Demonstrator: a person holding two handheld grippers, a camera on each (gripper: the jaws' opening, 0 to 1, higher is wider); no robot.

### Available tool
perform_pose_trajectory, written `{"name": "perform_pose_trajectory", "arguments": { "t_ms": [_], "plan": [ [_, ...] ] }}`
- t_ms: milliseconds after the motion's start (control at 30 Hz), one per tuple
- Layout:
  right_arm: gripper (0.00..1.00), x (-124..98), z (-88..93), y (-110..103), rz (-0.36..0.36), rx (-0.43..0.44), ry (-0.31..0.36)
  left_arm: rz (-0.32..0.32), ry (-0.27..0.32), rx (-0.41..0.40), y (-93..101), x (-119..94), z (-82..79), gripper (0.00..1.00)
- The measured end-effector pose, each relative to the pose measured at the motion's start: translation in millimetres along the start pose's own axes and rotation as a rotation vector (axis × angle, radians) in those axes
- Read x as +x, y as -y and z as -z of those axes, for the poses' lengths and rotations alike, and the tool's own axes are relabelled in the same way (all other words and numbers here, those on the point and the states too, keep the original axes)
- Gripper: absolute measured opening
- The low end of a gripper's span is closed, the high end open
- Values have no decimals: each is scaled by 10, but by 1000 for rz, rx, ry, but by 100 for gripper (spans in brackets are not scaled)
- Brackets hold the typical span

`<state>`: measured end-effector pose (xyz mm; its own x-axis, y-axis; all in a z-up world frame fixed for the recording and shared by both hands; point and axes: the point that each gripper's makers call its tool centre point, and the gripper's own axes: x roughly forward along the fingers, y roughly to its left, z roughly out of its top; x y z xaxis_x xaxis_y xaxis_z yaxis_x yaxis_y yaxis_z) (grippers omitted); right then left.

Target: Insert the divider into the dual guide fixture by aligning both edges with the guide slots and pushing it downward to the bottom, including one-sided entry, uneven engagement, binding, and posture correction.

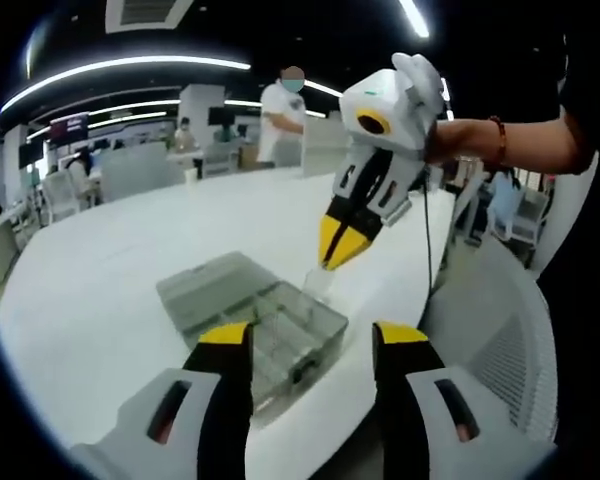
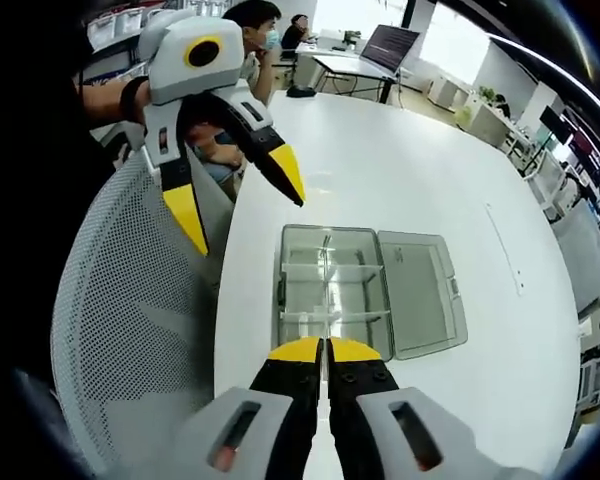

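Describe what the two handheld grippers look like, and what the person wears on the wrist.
Both the left gripper and right gripper have light grey bodies, black jaws and yellow tips. A thin black cable hangs from the right one. A red bead bracelet circles that wrist.

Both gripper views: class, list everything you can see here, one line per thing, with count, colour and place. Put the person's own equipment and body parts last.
Compartment box: one, clear grey, lid open flat, on the table near its edge.
Divider: one, clear, pinched in the right gripper above the box.
Table: one, white, under the box.
Mesh chair: one, white, beside the table.
Bystanders: several, in the background.
Left gripper: one, white with yellow tips, jaws apart.
Right gripper: one, same colours, jaws closed.
Forearm: one, beaded bracelet, holding the right gripper.
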<state>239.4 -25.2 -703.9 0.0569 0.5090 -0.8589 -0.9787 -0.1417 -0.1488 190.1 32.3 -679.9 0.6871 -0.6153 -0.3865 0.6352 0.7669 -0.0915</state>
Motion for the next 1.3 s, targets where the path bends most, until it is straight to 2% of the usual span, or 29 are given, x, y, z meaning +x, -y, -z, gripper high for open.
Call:
{"name": "perform_pose_trajectory", "arguments": {
  "t_ms": [367,733,1300],
  "plan": [
    [0,89,45,86,-24,-12,-29,3,-20,-25,22,31,78,50],
    [0,200,73,129,-41,-15,-56,-23,-41,-32,-24,-18,130,55],
    [0,234,96,110,-55,-29,-74,-37,-32,-51,-49,-39,111,57]
  ]
}}
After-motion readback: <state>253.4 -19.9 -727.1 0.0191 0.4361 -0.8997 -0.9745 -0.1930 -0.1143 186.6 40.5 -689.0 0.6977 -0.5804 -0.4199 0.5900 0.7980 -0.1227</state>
